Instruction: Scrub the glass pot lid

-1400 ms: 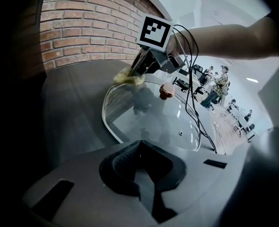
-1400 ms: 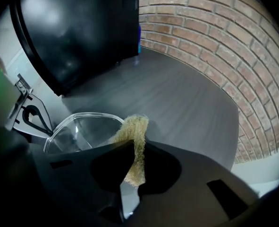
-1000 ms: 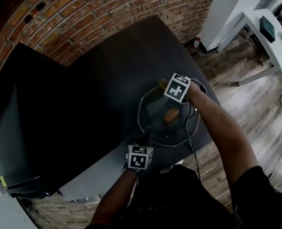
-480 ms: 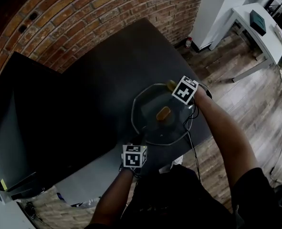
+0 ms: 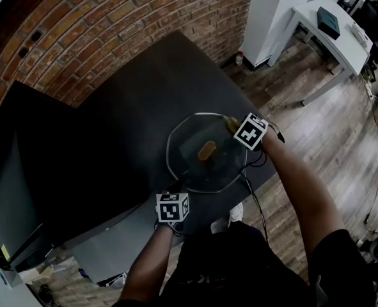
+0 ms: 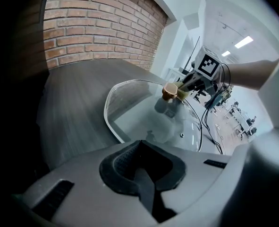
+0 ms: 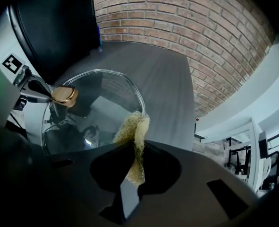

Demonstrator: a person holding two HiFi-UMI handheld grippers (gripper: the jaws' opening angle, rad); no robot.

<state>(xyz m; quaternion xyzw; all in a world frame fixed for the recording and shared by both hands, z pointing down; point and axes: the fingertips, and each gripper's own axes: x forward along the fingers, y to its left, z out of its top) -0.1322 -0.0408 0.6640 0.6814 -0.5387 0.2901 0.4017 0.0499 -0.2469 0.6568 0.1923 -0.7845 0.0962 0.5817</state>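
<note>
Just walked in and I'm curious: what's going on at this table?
A person is cleaning a glass pot lid on a dark table, with tongs in each hand. The right tongs are shut on a yellowish scrubber that is pressed to the lid's rim. The left tongs are shut at the near rim, apparently steadying it. Whether they pinch the glass is unclear.

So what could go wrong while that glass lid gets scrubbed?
1. The glass pot lid lies near the table's edge. A hard push might slide it off onto the wooden floor.
2. The left gripper seems to pinch only the lid's thin rim, so the lid may slip free.
3. The scrubber in the right gripper sits right at the rim and could skid off the glass.
</note>
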